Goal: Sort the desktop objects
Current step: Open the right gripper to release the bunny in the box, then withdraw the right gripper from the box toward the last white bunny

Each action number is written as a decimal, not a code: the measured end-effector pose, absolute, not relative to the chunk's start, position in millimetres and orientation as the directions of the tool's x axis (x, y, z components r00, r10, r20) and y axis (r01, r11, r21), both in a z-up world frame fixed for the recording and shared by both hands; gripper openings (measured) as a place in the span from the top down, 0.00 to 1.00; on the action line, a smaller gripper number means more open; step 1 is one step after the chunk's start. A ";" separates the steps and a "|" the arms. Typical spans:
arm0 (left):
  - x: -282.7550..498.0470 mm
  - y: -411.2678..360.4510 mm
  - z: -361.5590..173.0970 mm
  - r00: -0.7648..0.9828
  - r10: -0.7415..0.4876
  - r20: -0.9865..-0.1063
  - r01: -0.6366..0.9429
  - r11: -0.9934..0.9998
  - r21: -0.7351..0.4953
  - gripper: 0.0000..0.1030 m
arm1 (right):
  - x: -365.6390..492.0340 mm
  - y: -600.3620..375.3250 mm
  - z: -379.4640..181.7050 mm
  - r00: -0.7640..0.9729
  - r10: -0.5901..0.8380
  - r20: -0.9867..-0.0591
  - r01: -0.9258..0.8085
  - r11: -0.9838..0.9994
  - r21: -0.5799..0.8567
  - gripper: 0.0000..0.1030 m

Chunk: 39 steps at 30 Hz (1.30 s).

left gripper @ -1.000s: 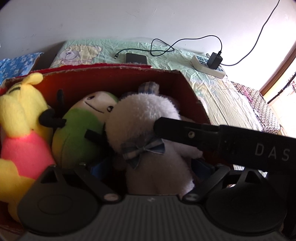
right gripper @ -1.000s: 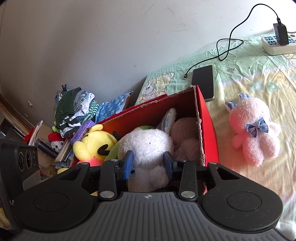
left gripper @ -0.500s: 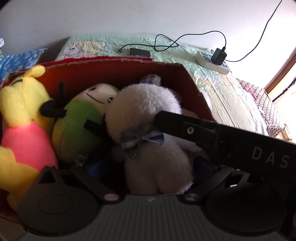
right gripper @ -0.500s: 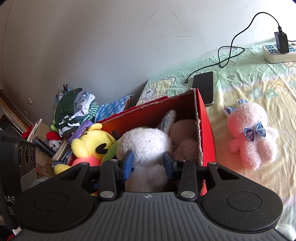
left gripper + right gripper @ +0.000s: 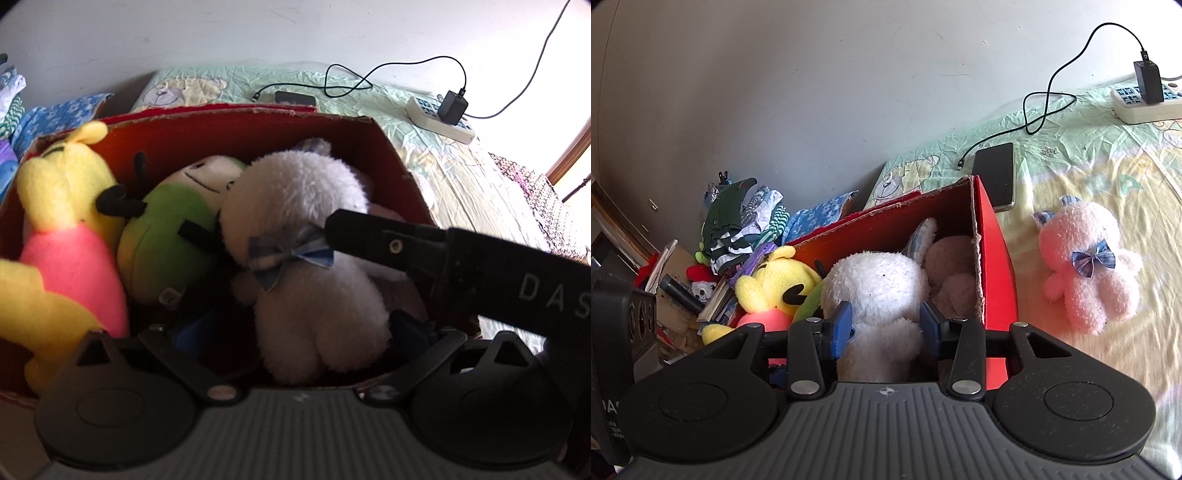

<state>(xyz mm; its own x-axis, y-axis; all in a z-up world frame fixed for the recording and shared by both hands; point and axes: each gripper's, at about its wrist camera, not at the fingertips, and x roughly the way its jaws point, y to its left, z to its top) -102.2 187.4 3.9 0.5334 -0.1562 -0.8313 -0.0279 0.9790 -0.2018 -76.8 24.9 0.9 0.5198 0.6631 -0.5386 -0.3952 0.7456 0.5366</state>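
A red cardboard box (image 5: pixel 402 173) holds a yellow-and-pink plush (image 5: pixel 62 229), a green plush (image 5: pixel 166 236) and a white plush with a blue bow (image 5: pixel 306 288). My right gripper (image 5: pixel 886 326) is shut on the white plush (image 5: pixel 875 288), its blue pads pressed to both flanks; one of its black fingers (image 5: pixel 373 236) crosses the toy's neck in the left wrist view. My left gripper (image 5: pixel 299 330) is wide open around the white plush's lower end, not touching it. A beige plush (image 5: pixel 953 266) lies in the box's right corner. A pink plush (image 5: pixel 1089 269) lies on the bed sheet outside the box.
A black phone (image 5: pixel 995 173) with a cable and a white power strip (image 5: pixel 1145 103) with a charger lie on the sheet beyond the box. A heap of clothes and clutter (image 5: pixel 738 229) stands left of the box by the wall.
Both cameras have drifted slightly, so the box sits a little lower in the left wrist view. The right fingers stay on the white plush and the left ones stay open.
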 end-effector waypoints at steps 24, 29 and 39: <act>-110.4 200.2 -5.7 0.577 -0.156 -0.802 -0.073 0.968 -0.241 0.01 | -94.2 24.0 -7.1 0.591 0.673 -0.445 -0.481 0.737 0.475 0.58; -110.4 203.0 -7.3 0.581 -0.157 -0.798 -0.074 0.967 -0.244 0.01 | -94.0 23.1 -6.1 0.585 0.681 -0.441 -0.486 0.729 0.481 0.57; -126.3 185.7 19.8 0.658 -0.055 -0.751 -0.128 0.974 -0.185 0.01 | -93.1 -37.6 2.2 0.556 0.766 -0.322 -0.472 0.610 0.636 0.51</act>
